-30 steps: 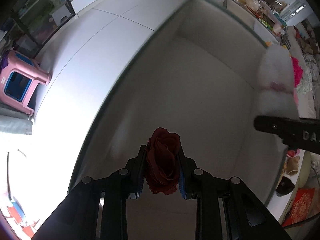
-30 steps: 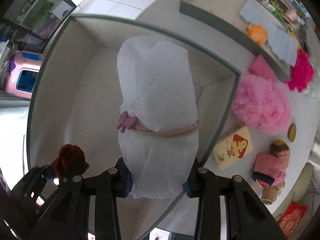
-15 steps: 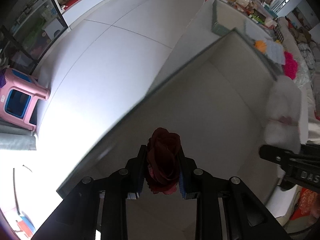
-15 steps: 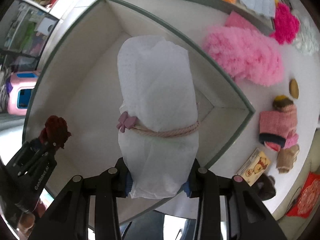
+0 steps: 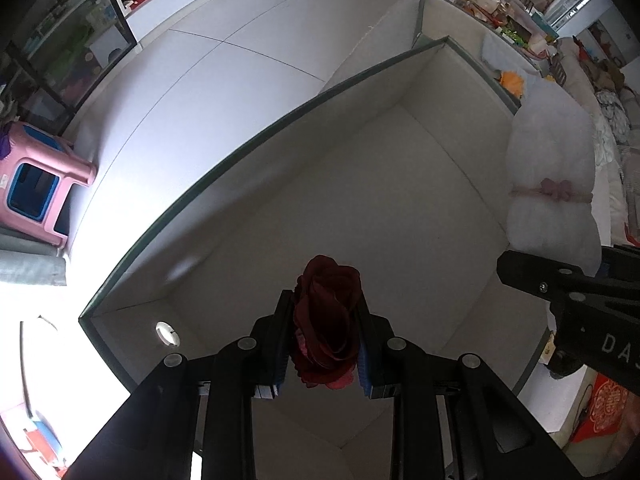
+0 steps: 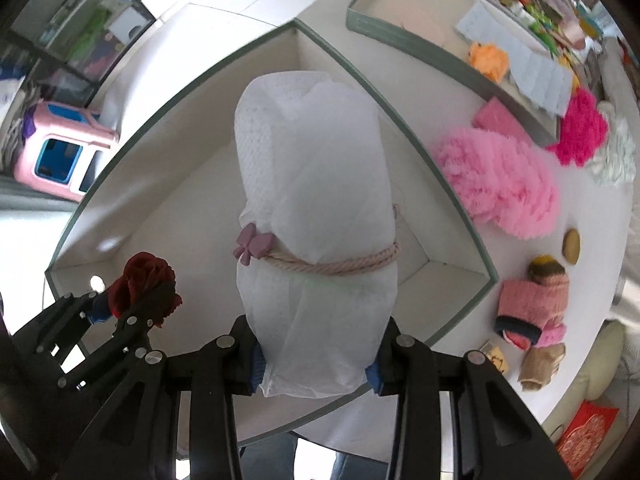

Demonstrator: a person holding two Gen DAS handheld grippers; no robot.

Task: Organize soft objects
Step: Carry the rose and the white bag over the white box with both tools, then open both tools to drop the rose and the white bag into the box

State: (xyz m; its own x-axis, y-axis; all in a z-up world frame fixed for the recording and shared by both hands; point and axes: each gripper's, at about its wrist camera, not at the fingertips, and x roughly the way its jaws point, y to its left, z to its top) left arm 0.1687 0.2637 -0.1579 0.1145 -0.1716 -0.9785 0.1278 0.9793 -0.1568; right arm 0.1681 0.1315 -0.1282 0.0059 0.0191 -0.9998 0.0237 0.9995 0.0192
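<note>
Above the box, left jaws clamp a rose, right jaws a white bundle.

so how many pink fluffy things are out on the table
2. A large pale pink fluffy one lies on the table just right of the open box. A smaller hot pink one sits further right, by the second tray. Others may be hidden off frame.

Both tongs clamped, pointing down
</note>
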